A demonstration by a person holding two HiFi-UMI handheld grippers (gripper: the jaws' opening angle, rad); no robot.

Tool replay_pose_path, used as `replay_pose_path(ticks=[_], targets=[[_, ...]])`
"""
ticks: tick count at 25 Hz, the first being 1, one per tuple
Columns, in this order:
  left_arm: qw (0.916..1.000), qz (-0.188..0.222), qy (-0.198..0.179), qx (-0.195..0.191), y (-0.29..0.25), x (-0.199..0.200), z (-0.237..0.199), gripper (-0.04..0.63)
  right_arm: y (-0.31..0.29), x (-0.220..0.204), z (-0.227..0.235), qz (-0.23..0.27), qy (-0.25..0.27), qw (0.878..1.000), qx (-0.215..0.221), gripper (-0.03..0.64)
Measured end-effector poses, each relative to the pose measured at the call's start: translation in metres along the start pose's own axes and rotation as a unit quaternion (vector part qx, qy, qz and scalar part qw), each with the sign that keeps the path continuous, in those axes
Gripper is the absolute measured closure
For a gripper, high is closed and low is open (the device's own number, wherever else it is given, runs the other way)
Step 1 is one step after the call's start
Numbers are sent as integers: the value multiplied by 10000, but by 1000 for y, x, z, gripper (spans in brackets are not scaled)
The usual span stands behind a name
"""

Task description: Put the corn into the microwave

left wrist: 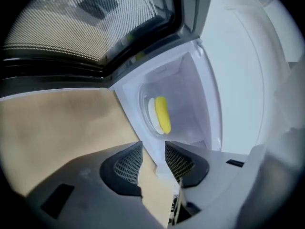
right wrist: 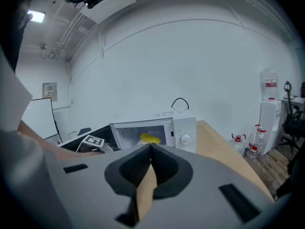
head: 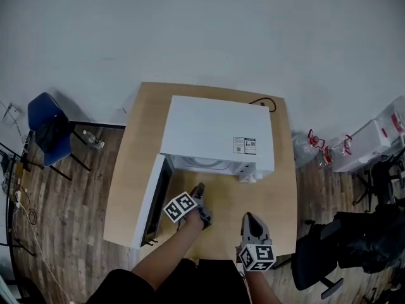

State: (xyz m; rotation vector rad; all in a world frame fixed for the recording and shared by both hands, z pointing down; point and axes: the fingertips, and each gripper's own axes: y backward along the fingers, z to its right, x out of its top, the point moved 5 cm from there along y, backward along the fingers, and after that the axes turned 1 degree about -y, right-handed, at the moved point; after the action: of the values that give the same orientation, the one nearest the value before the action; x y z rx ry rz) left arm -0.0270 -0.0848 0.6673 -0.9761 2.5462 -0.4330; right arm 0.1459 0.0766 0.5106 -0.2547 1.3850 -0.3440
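Note:
A yellow corn cob (left wrist: 163, 114) lies on a white plate (left wrist: 152, 112) inside the white microwave (head: 218, 132), whose door (head: 152, 201) hangs open to the left. My left gripper (left wrist: 153, 149) is just outside the cavity with its jaws open and nothing between them; in the head view the left gripper (head: 199, 190) sits in front of the opening. My right gripper (right wrist: 151, 148) is shut and empty, held back over the table's front and facing the microwave (right wrist: 157, 128) with the corn (right wrist: 150, 138) visible inside. The head view hides the corn under the microwave's top.
The microwave stands on a wooden table (head: 281, 195), a black cable (head: 264, 102) behind it. A blue chair (head: 47, 128) is at the left, a black office chair (head: 329, 252) at the right. Water bottles (head: 319, 147) stand on the floor by a water dispenser (right wrist: 269, 113).

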Motion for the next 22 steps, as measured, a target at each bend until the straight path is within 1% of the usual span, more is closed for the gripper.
replay_pose_path(ticks=[1,3,6,8,10,12,14,16,18,20,22], targets=[[9999,-21,-56,-90,15,-5,2,471,8,1,-4,57,-53,10000,-26,557],[9993,-71,-203,-290,45,-14,10,471,25,3,-15,148,6,9999,-18,557],[9966,-306,-422,-635,93,-33,25,471,52,-4,-35,148,151,9998,53,557],[9924,-400,-825,-821,130,-43,35,471,72,-13,-44,89,146,9999,-19,557],[9838,-289,-1452,-1013,172,-49,46,471,94,-21,-54,37,94,9999,-107,557],[9691,-170,-2099,-1286,212,-57,59,472,113,-26,-63,17,45,9999,-136,557],[9520,-206,-2654,-1510,243,-68,71,472,130,-27,-71,34,29,9999,-104,557],[9335,-282,-3229,-1536,267,-80,81,483,145,-25,-77,83,80,9999,-19,557],[9109,-144,-3844,-1492,290,-89,89,535,159,-25,-82,136,200,9997,83,557],[8880,72,-4323,-1564,309,-96,97,549,170,-27,-85,186,300,9992,187,557],[8640,222,-4727,-1718,325,-105,108,557,179,-28,-88,229,366,9986,321,557]])
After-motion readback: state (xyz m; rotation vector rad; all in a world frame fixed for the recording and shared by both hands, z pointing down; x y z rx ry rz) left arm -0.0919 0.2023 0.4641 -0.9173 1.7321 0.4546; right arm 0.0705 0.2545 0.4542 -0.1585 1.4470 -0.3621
